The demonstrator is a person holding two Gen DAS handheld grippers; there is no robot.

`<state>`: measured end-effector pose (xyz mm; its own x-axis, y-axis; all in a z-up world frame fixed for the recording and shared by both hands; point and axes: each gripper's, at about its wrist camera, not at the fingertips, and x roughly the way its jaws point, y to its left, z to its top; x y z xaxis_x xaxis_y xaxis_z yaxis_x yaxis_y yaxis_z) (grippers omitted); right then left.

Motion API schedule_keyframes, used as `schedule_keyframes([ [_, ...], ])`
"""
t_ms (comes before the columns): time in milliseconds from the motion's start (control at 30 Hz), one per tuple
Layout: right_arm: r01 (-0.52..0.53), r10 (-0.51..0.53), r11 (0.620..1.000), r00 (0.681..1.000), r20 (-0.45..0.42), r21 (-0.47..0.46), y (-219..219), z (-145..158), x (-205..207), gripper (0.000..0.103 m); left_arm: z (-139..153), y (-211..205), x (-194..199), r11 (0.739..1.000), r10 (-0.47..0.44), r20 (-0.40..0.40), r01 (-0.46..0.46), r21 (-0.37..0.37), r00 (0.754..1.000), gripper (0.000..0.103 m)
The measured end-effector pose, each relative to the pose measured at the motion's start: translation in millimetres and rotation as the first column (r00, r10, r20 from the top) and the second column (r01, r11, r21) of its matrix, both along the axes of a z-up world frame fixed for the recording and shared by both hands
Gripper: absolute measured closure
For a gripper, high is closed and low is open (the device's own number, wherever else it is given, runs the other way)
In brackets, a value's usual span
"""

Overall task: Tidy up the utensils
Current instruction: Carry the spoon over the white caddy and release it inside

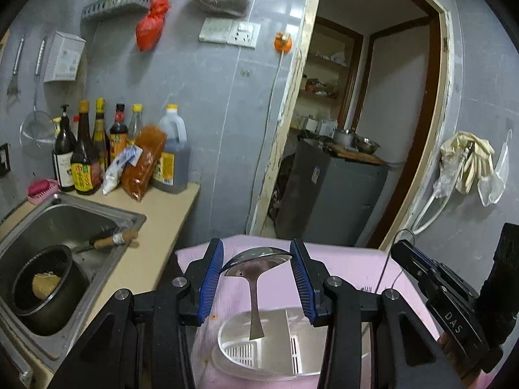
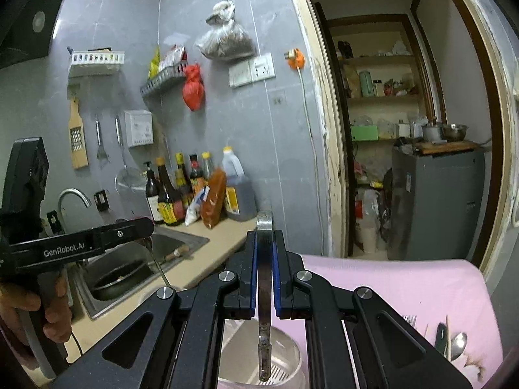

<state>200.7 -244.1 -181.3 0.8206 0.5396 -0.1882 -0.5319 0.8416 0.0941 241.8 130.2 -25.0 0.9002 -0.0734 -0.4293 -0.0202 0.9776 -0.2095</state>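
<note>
Pink cloth (image 1: 356, 265) covers the surface below me, ending beside the counter (image 1: 168, 214) edge and the open doorway. My left hand-held gripper (image 1: 258, 278) holds a spoon (image 1: 256, 265) by its bowl, handle hanging over the white drainer basket (image 1: 240, 353). My right hand-held gripper (image 2: 264, 278) is clamped on a flat metal utensil (image 2: 264, 291) above the same basket.

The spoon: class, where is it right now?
In the left wrist view, the spoon is gripped by its bowl in the left gripper, handle hanging over the white holder on the pink cloth.
</note>
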Motion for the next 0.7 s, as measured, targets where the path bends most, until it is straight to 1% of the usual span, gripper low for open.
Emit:
schedule_keyframes([
  [100,0.004,-0.004,1.000,0.999,-0.032,-0.003,1,-14,6,0.096,-13,-4,3,1.000,-0.008,-0.023,0.008,0.010,1.000,0.063],
  [267,0.005,-0.006,1.000,0.998,-0.059,-0.009,4,-30,9,0.095,-31,-10,7,1.000,-0.020,-0.063,0.021,0.013,0.998,0.062],
  [400,0.002,-0.002,1.000,0.998,-0.064,-0.008,4,-34,9,0.095,-40,-12,9,0.999,-0.033,-0.092,0.034,0.008,0.995,0.062],
  [567,-0.004,0.003,1.000,0.997,-0.080,-0.005,2,-35,5,0.094,-40,-15,7,0.999,-0.040,-0.109,0.041,0.008,0.993,0.062],
  [600,-0.005,0.005,1.000,0.996,-0.084,-0.001,1,-34,4,0.091,-40,-15,8,0.999,-0.043,-0.111,0.043,0.001,0.993,0.062],
  [667,-0.008,0.008,1.000,0.996,-0.085,0.008,-1,-29,2,0.083,-38,-16,6,0.999,-0.043,-0.108,0.043,-0.004,0.993,0.062],
  [700,-0.009,0.010,1.000,0.996,-0.085,0.014,-2,-26,1,0.078,-37,-16,5,0.999,-0.042,-0.106,0.042,-0.003,0.993,0.059],
])
